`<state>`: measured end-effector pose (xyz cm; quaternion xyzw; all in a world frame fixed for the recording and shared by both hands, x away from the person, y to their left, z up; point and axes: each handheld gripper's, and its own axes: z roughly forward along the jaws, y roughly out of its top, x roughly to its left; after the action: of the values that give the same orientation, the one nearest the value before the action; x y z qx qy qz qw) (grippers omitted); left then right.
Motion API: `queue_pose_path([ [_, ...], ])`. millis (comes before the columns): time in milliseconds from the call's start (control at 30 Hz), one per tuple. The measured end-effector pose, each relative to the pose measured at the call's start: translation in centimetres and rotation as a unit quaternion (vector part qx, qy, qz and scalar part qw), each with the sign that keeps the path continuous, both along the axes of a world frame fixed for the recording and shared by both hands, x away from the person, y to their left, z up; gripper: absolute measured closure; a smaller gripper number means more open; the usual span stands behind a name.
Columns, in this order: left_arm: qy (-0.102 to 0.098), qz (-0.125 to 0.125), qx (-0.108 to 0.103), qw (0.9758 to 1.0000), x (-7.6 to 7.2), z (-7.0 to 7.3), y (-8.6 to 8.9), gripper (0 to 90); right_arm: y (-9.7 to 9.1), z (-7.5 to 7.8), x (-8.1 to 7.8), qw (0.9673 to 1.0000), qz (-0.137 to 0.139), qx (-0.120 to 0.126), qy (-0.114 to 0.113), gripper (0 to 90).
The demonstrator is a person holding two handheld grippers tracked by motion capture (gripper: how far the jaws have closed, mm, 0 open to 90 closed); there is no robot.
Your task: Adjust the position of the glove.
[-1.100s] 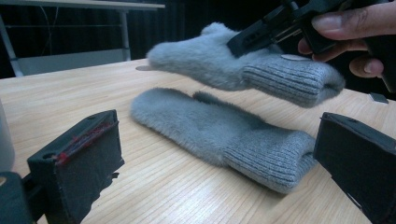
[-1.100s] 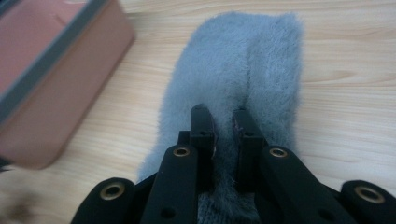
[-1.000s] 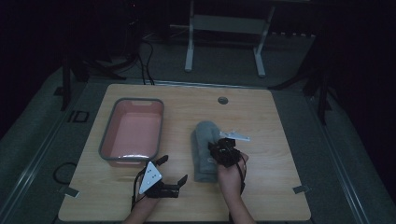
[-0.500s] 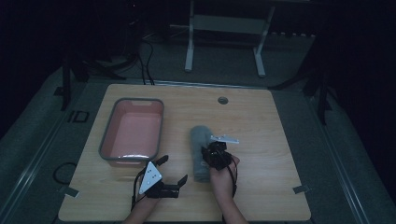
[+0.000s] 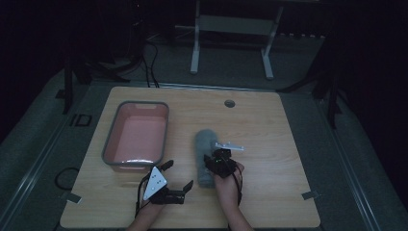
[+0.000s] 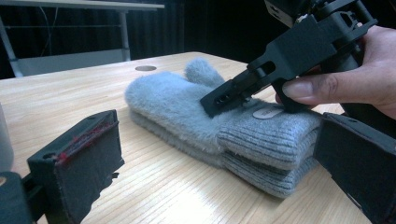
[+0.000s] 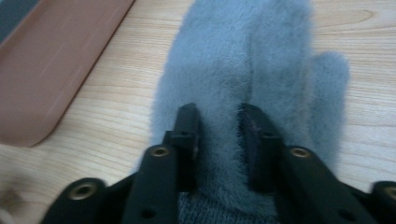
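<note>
While your right hand presses down near the table's middle, the scene reads as follows.

Table: light wooden top (image 5: 269, 125) with a small round hole (image 5: 229, 103) near its far edge.

Mittens: a fluffy grey-blue pair (image 6: 187, 105) stacked one on the other, lying flat just right of the tub and pointing away from you; ribbed cuffs toward you, thumb on the right side in the right gripper view.

Right gripper (image 7: 218, 128): your right hand (image 5: 228, 184) holds it on the top mitten's cuff end — its jaws are pressed into the fur with a ridge of it pinched between them, narrowly parted and closed on the mitten. In the left gripper view one black jaw lies against the fur beside a small round tag (image 6: 265, 113).

Left gripper (image 5: 179, 175): your jaws stand wide apart and hold nothing — it sits low near the table's front edge, just left of the cuffs and aimed at them.

Tub: pink inside, grey rim (image 5: 136, 103), left of the mittens and apart from them.
</note>
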<state>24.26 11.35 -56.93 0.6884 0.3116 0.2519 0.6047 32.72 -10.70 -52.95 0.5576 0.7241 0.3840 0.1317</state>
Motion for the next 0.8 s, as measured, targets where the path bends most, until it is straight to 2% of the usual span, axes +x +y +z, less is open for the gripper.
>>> queue_pose_path([
  [100,0.000,0.000,0.000,1.0000,0.0,0.0,0.0,1.2,0.0,0.5,-0.3,0.9999,0.002,0.009,-0.009,50.6],
  [167,0.000,0.000,0.000,1.0000,0.0,0.0,0.0,1.2,0.0,1.1,-0.6,0.9996,0.016,-0.003,-0.023,48.0],
  [233,-0.001,0.003,0.005,1.0000,0.0,0.0,-0.1,1.2,-0.4,1.8,-0.8,0.9991,0.028,0.000,-0.031,43.6],
  [333,-0.004,0.011,0.027,0.9995,-0.1,0.1,-0.6,1.2,-1.6,2.5,-0.6,0.9980,0.048,0.003,-0.042,36.7],
  [433,-0.010,0.016,0.049,0.9986,-0.2,0.1,-1.0,1.3,-3.4,3.3,-0.2,0.9972,0.061,0.005,-0.043,17.9],
  [467,-0.009,0.017,0.054,0.9984,-0.2,0.2,-1.1,1.3,-4.1,3.6,0.0,0.9973,0.062,0.007,-0.038,14.2],
  [533,-0.003,0.014,0.055,0.9984,-0.1,0.2,-1.2,1.3,-5.4,4.2,0.4,0.9962,0.079,0.019,-0.030,14.0],
  [567,0.001,0.012,0.054,0.9985,0.0,0.2,-1.2,1.3,-6.0,4.5,0.5,0.9960,0.080,0.017,-0.037,14.5],
  [600,0.011,0.010,0.054,0.9984,0.1,0.3,-1.2,1.3,-6.6,4.7,0.6,0.9948,0.085,0.020,-0.052,14.7],
  [633,0.021,0.008,0.047,0.9987,0.2,0.5,-1.2,1.3,-7.0,4.8,0.8,0.9932,0.094,0.022,-0.066,14.7],
  [667,0.031,0.003,0.034,0.9989,0.2,0.8,-1.2,1.3,-7.3,4.9,1.2,0.9916,0.106,0.021,-0.071,14.7],
  [733,0.045,-0.002,0.017,0.9988,0.4,1.5,-1.3,1.3,-7.9,4.9,1.9,0.9889,0.123,0.037,-0.074,14.7],
  [800,0.056,-0.005,0.017,0.9983,0.8,2.4,-1.6,1.3,-8.2,4.6,2.3,0.9867,0.137,0.041,-0.078,14.9],
])
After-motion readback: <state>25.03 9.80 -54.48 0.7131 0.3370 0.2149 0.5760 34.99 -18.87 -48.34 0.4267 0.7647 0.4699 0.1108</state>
